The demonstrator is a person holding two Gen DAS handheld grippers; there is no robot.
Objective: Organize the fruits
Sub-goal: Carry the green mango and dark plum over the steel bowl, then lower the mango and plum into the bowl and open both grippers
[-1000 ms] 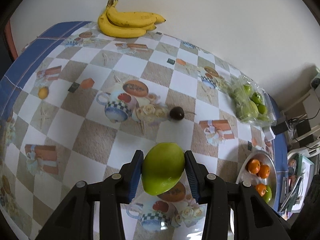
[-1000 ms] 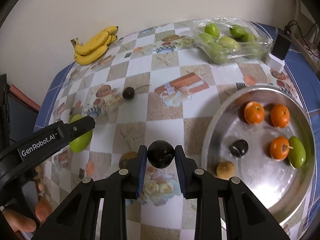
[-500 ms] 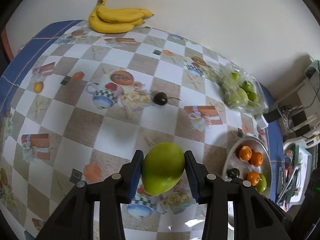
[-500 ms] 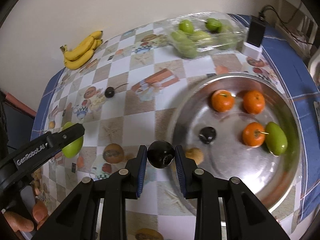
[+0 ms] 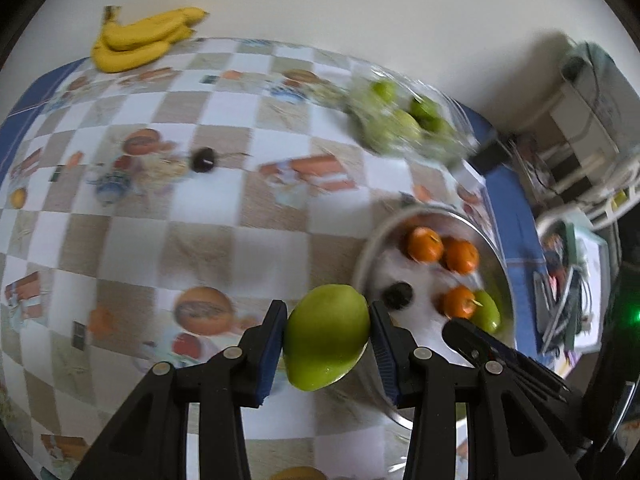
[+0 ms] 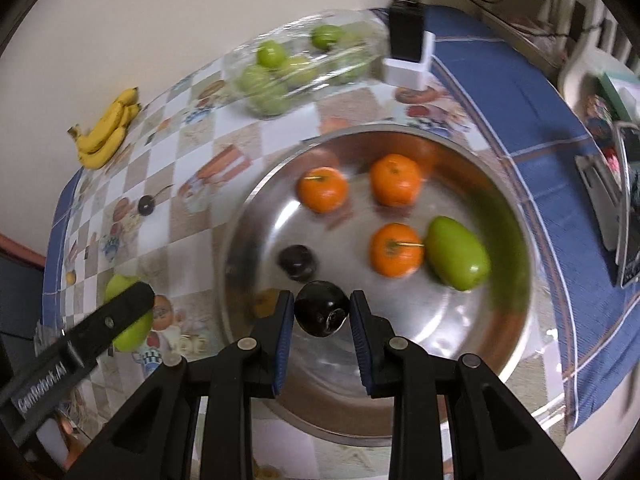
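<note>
in the bowl [image 6: 516, 184] lie three oranges [image 6: 322, 189] on the far side, a mango [image 6: 457, 253] to their right and a plum [image 6: 298, 262] at the near left. beyond the bowl sits a bag of fruit [image 6: 296, 68]; bananas [image 6: 106, 130] lie far left against the wall.

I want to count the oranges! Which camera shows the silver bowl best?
The right wrist view. The silver bowl fills the middle, nearly its whole rim visible, with three oranges inside, though slightly blurred. In the left wrist view the bowl sits small at the right, blurred and partly hidden behind the fingers.
</note>
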